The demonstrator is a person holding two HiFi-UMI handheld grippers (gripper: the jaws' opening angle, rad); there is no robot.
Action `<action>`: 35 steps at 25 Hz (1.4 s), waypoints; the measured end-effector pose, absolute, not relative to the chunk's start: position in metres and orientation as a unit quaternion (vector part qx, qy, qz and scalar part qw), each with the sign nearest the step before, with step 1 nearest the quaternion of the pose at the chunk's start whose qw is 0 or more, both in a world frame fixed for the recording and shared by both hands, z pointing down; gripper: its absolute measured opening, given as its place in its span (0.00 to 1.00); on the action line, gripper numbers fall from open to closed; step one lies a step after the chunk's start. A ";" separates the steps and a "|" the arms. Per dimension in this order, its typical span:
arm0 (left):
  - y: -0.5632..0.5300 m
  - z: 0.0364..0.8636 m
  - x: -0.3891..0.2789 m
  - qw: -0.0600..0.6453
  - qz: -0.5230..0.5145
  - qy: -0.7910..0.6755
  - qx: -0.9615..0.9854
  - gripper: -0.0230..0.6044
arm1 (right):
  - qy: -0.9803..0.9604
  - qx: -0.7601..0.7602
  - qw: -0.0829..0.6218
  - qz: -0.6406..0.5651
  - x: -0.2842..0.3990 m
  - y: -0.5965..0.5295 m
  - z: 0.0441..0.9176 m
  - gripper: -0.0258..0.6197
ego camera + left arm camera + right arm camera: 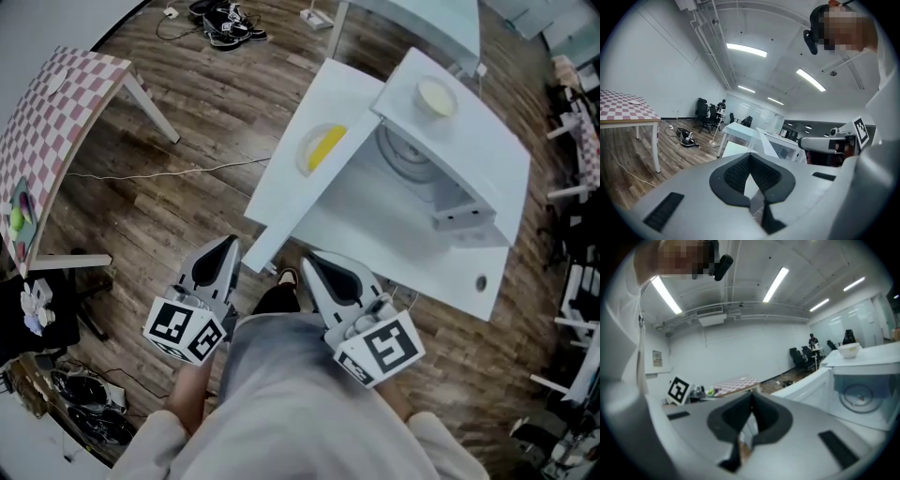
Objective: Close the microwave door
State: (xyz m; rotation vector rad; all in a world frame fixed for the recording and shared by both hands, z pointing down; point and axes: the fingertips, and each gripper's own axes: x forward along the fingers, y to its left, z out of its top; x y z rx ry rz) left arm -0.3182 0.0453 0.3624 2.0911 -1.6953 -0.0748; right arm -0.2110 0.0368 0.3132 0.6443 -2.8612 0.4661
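The microwave [450, 141] sits on a white table [441, 267] ahead of the person, and its door [300, 178] is swung wide open to the left. The inside is bare to view, with the round turntable [408, 155] showing. A pale bowl [436, 97] rests on top of the microwave. On the door's face is a round patch with something yellow in it (what it is cannot be made out).

Both tongs are held low and close to the person's body, with their marker cubes toward the person. The left gripper [223, 251] points toward the near lower corner of the door. The right gripper [311, 261] is just beside it, aimed at the table edge below the open microwave. Neither touches the door or the microwave.

In the left gripper view the 2 dark jaw pads meet at their tips with nothing between them, so that tong is closed and empty. The right gripper view shows the same: jaws together and gripping nothing, with the open microwave off to its right.

To the left, well apart from the microwave, a table with a red-checked top [56, 112] stands on the wood floor [187, 197], and a thin cord [141, 174] trails across the boards.
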 end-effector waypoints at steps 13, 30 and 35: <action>0.045 0.371 -0.308 0.238 -0.019 -0.598 0.765 0.06 | -0.954 0.232 0.087 0.167 -0.203 0.030 0.320 0.07; 0.041 0.384 -0.294 0.259 -0.003 -0.571 0.779 0.06 | -0.944 0.250 0.095 0.195 -0.192 0.020 0.338 0.07; 0.039 0.388 -0.290 0.265 -0.002 -0.563 0.783 0.06 | -0.942 0.255 0.093 0.200 -0.192 0.015 0.340 0.07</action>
